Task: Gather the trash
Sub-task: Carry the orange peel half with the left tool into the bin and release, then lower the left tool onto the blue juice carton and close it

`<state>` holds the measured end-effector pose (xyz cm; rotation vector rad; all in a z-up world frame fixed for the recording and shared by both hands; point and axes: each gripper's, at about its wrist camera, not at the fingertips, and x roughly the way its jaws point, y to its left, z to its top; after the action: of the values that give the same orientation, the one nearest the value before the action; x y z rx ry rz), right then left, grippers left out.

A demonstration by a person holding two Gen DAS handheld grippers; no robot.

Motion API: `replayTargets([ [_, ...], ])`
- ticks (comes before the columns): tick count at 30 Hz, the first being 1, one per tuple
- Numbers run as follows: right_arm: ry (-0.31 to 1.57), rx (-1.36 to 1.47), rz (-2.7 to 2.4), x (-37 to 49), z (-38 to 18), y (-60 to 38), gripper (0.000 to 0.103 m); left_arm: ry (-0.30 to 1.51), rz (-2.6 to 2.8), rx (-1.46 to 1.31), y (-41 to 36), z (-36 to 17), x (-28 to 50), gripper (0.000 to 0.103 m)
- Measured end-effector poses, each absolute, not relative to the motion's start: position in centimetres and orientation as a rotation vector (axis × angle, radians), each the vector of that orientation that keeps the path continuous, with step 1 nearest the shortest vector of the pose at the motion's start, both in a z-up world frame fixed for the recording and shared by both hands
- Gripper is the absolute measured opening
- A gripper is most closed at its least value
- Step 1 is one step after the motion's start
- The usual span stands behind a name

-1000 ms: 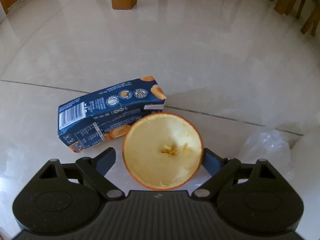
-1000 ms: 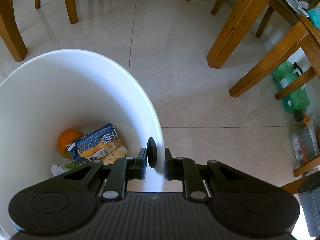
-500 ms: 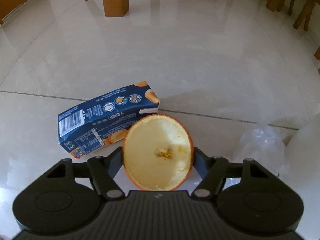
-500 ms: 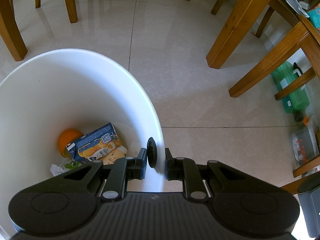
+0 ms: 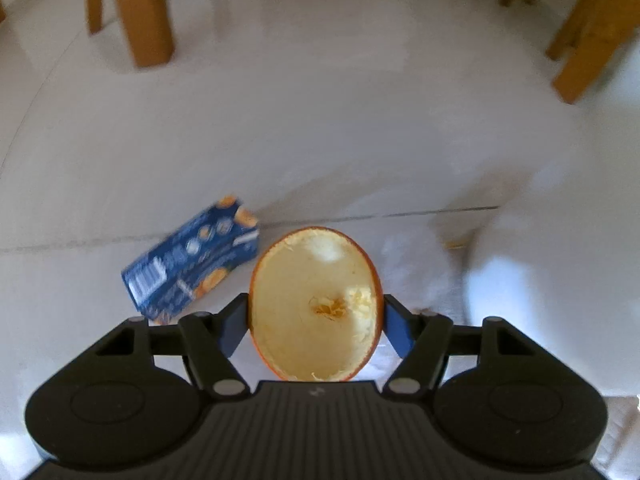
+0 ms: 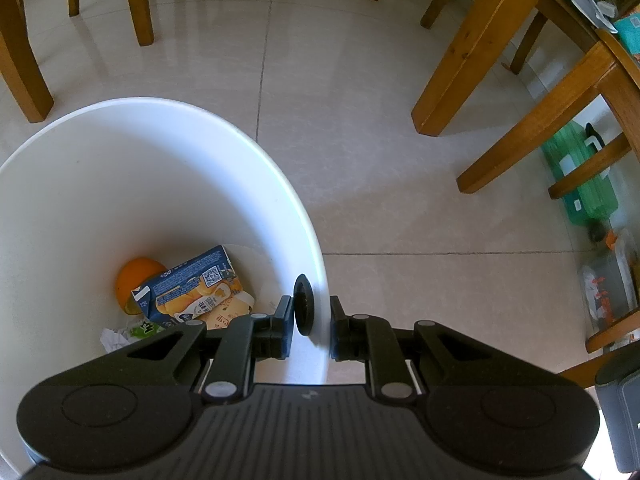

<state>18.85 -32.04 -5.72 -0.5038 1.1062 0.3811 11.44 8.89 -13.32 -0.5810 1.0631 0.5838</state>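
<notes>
A hollow orange peel half [image 5: 316, 308] sits between the fingers of my left gripper [image 5: 316, 317], cut side facing me. The jaws are closing and their pads press its sides, squeezing it oval, and it hangs above the floor. A blue carton [image 5: 192, 264] lies on the tiles down to the left. My right gripper [image 6: 312, 316] is shut on the rim of the white bin [image 6: 120, 140], one pad inside and one outside. In the bin lie an orange [image 6: 136, 276], another blue carton [image 6: 188, 284] and crumpled paper [image 6: 114, 338].
In the left wrist view the white bin [image 5: 552, 300] shows blurred at the right, with a thin plastic bag [image 5: 420, 264] beside it. Wooden table legs [image 6: 480, 40] and chair legs [image 6: 140, 8] ring the tiled floor. A green bottle [image 6: 580, 176] lies under a chair at the right.
My left gripper closed on the orange peel, squeezed it narrower and lifted it off the floor, rolling a little; the carton dropped away below. The right gripper and the bin have not moved.
</notes>
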Motion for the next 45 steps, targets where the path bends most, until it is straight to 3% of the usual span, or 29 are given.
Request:
replayTargets([
  [16, 1.113, -0.502, 0.366, 19.0, -5.8, -31.8, 0.021, 0.953, 0.331, -0.386, 6.2, 7.0, 15.3, 0.069],
  [20, 1.115, -0.500, 0.367, 19.1, -5.7, -31.9, 0.021, 0.918, 0.210, -0.352, 4.0, 9.9, 17.3, 0.070],
  [22, 1.113, -0.502, 0.370, 19.0, -5.7, -31.9, 0.021, 0.917, 0.161, -0.351, 2.3, 10.3, 18.2, 0.070],
  [24, 1.109, -0.505, 0.374, 19.0, -5.7, -32.0, 0.021, 0.913, 0.110, -0.348, 1.0, 10.4, 19.0, 0.078],
  [26, 1.108, -0.508, 0.377, 18.9, -5.7, -32.0, 0.020, 0.901, 0.102, -0.326, -0.2, 10.4, 20.1, 0.098],
  [45, 1.108, -0.505, 0.385, 18.8, -5.9, -32.1, 0.020, 0.919, 0.226, -0.266, 3.5, 9.0, 18.1, 0.099],
])
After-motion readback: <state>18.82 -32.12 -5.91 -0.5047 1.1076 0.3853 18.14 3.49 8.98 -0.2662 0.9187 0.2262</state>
